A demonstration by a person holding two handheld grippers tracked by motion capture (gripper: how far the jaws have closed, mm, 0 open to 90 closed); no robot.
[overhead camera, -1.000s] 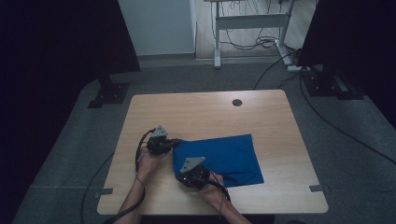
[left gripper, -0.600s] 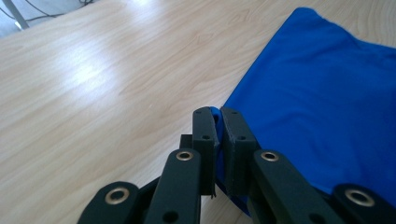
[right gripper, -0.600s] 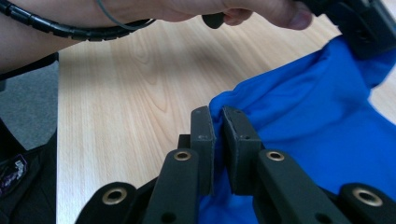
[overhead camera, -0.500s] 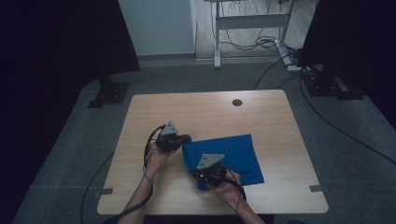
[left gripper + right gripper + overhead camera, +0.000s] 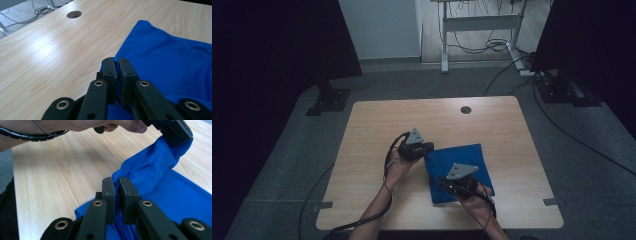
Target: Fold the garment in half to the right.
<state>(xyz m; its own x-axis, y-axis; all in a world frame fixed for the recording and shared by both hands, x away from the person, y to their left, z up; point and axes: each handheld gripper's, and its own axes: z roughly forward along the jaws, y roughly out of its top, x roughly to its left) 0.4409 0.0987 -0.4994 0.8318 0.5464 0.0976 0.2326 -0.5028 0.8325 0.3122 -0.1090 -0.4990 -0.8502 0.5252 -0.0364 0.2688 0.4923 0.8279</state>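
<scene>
A blue cloth [image 5: 469, 162] lies on the wooden table [image 5: 372, 130], right of centre near the front. My left gripper [image 5: 426, 149] is shut on the cloth's left far corner; in the left gripper view its jaws pinch the cloth's edge [image 5: 160, 57]. My right gripper [image 5: 451, 183] is shut on the cloth's left near edge. From the right gripper view, the blue cloth [image 5: 160, 185] is lifted in a taut fold that runs up to the left gripper [image 5: 175, 131] and the hand holding it.
A round cable hole [image 5: 466, 109] sits near the table's far edge. Black stands [image 5: 329, 97] and loose cables [image 5: 497, 45] lie on the floor behind the table. A white desk frame [image 5: 482, 22] stands farther back.
Both grippers have moved to the right across the table with the cloth's left edge, folding it over the rest of the cloth. The cloth's visible footprint has grown narrower.
</scene>
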